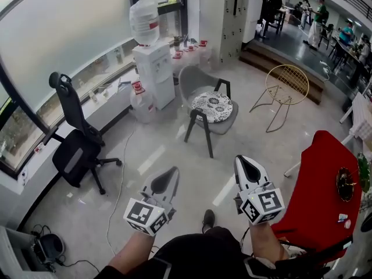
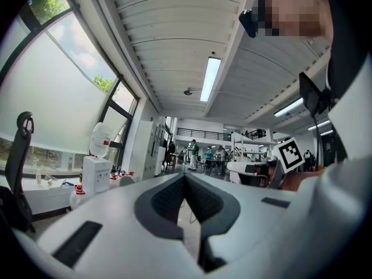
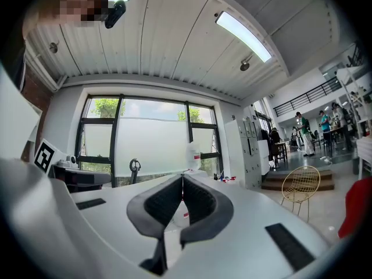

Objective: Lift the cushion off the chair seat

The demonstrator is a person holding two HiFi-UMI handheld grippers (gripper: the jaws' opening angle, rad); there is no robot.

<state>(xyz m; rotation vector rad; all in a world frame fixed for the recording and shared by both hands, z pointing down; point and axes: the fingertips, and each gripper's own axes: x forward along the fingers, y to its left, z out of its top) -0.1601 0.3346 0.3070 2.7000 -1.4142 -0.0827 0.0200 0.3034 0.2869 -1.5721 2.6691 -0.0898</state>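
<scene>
A round black-and-white patterned cushion (image 1: 212,106) lies on the seat of a grey armchair (image 1: 196,81) with black legs, across the floor ahead of me. My left gripper (image 1: 172,171) and right gripper (image 1: 242,160) are held level well short of the chair, both shut with nothing between the jaws. In the left gripper view the left gripper (image 2: 185,174) has its tips touching; in the right gripper view the right gripper (image 3: 182,176) does too. Neither gripper view shows the cushion.
A black office chair (image 1: 75,141) stands at the left by the window. A water dispenser (image 1: 152,63) is behind the armchair. A gold wire chair (image 1: 285,92) stands to the right, a red chair (image 1: 317,190) near my right arm. People sit at tables far back.
</scene>
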